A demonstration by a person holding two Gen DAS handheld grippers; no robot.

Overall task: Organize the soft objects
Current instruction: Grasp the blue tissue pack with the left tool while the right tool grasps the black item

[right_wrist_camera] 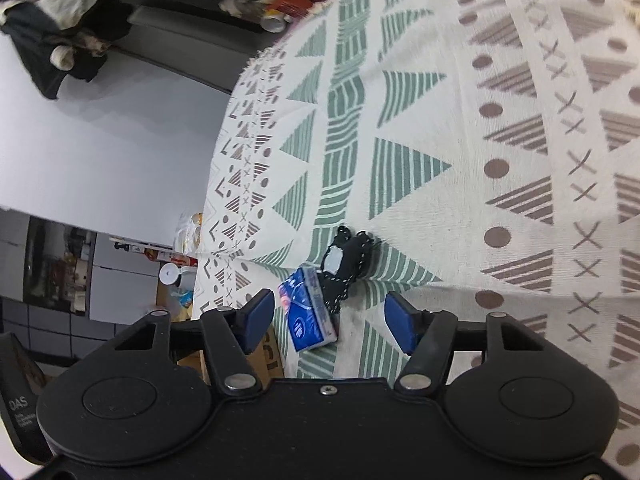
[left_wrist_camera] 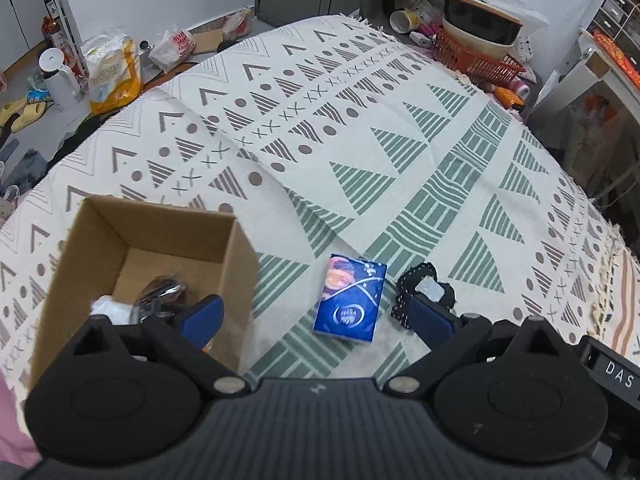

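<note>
**Open cloth ahead, clutter at the edges**

The patterned cream-and-green cloth lies bare across the frame's centre. Lower left, the open brown cardboard box walls off one side. Lower centre, a blue tissue packet and black dotted fabric piece lie touching. An orange plastic basket crowds the upper right.

My right gripper hangs open above patterned cloth; blue tissue pack between my pads, black dotted fabric piece touching it at one o'clock.
</note>
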